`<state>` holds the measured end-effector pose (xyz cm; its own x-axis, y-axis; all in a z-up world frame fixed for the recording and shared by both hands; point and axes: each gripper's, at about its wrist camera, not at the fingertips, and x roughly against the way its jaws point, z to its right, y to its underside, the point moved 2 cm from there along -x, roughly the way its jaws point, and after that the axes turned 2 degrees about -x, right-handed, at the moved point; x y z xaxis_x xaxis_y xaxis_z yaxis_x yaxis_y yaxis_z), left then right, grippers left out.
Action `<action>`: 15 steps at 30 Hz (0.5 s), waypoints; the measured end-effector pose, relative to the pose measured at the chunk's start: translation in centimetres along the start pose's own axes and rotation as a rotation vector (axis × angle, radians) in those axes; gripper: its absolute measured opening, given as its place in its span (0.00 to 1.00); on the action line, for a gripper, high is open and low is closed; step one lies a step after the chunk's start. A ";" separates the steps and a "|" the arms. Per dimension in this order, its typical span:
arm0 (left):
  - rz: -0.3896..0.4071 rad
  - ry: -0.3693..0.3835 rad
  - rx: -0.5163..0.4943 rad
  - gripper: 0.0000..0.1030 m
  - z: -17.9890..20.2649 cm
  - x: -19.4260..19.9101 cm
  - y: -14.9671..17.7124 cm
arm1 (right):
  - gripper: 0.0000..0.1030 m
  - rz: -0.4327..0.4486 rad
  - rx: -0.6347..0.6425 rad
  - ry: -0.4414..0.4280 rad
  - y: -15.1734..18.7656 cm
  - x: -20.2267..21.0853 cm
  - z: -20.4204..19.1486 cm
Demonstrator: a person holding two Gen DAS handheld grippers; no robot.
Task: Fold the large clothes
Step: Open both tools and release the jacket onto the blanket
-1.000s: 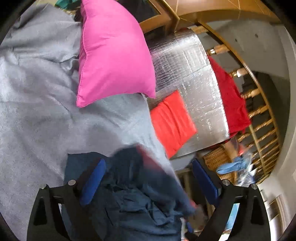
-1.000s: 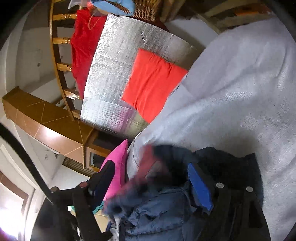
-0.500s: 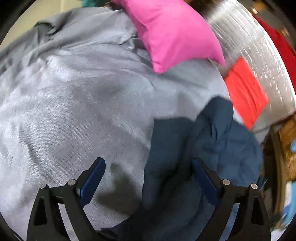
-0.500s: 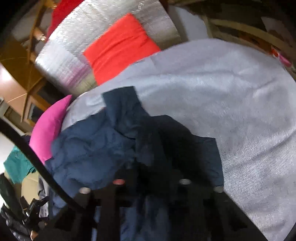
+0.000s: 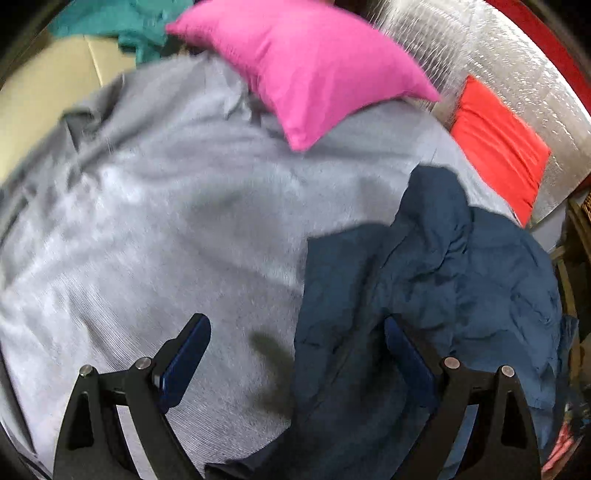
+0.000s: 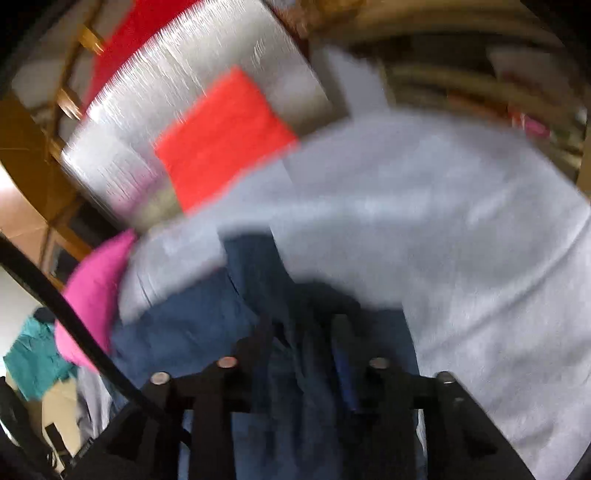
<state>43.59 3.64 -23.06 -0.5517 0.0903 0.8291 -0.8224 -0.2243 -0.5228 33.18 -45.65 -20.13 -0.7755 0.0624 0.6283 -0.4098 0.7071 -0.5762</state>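
Observation:
A dark blue padded jacket [image 5: 443,280] lies crumpled on the grey bed cover [image 5: 166,221], at the right of the left wrist view. My left gripper [image 5: 295,354] is open and empty, its right finger over the jacket's left edge, its left finger over bare cover. In the blurred right wrist view the jacket [image 6: 207,325] lies at the lower middle. My right gripper [image 6: 306,350] has its fingers close together with blue jacket fabric between them.
A pink pillow [image 5: 306,70] lies at the head of the bed, a red cushion [image 5: 498,147] leans on a silver foil panel [image 5: 491,48]. Teal cloth [image 5: 122,22] lies at the far left. A wooden railing [image 6: 74,99] stands behind the foil panel.
The jacket dropped from held-up to lying on the cover. My left gripper swung left and down over its edge. My right gripper closed on jacket fabric.

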 end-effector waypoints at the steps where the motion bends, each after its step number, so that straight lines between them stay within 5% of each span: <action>1: 0.030 0.003 -0.014 0.92 0.3 0.7 -0.2 | 0.40 0.018 0.028 -0.028 -0.3 0.5 -0.7; 6: 0.140 0.064 -0.086 0.92 2.6 2.9 -2.1 | 0.39 -0.063 0.126 -0.165 -0.4 -1.5 -6.4; 9: 0.183 0.132 -0.118 0.92 4.4 3.0 -3.7 | 0.39 -0.122 0.151 -0.173 -0.2 -4.2 -8.6; 15: 0.076 0.181 -0.157 0.92 8.4 -1.2 -6.0 | 0.39 -0.206 0.131 -0.168 -0.3 -7.6 -8.6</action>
<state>50.35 -3.32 -19.28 -0.6172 0.2548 0.7444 -0.7811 -0.0851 -0.6185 43.37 -40.27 -20.23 -0.7341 -0.1982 0.6494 -0.6165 0.5956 -0.5150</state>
